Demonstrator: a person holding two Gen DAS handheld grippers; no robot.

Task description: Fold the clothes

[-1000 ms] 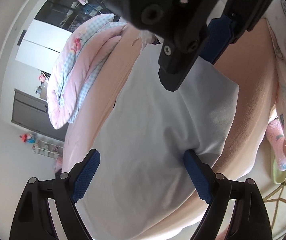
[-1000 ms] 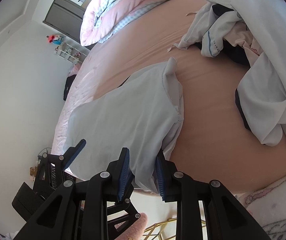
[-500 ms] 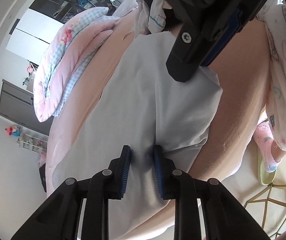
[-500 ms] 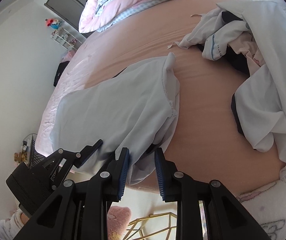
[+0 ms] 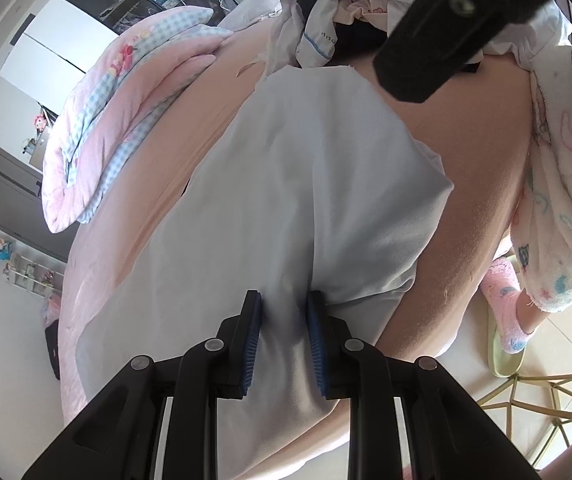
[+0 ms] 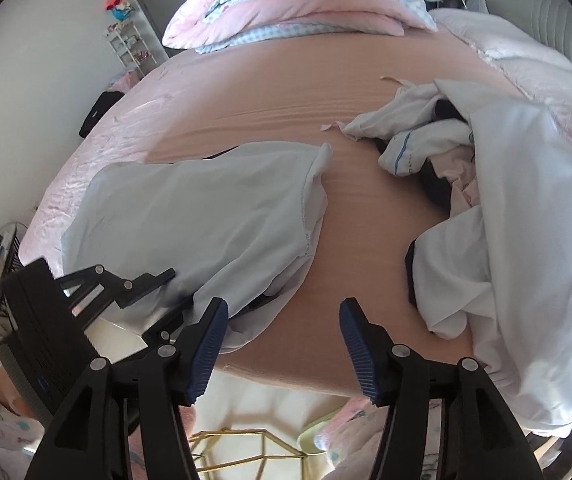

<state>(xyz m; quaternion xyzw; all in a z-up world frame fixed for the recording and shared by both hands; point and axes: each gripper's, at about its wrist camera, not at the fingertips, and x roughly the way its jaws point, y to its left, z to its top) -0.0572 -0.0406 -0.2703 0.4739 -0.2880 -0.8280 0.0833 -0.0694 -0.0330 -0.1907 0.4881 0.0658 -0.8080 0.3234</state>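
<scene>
The left gripper [image 5: 283,322] pinches the smooth pale-blue cloth garment [image 5: 286,184] lying on the peach bed sheet [image 6: 286,92]; the right gripper [image 6: 284,330], jaws just opened, holds nothing.

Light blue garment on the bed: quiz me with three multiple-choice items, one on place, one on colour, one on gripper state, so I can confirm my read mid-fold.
1. Where does the pile of unfolded clothes lie, in the right wrist view?
A. Right of the light blue garment
B. On the pillows
C. On the floor

2. What colour is the bed sheet?
A. Green
B. Peach pink
C. Black

3. How do the grippers stand?
A. Both open
B. Left gripper shut on the garment, right gripper open
C. Right shut on the garment, left open

Answers:
1 A, the pile sits across bare sheet to the garment's right.
2 B, the sheet shows peach pink.
3 B, left pads pinch cloth; the right jaws have just been opening, nothing between them.
</scene>
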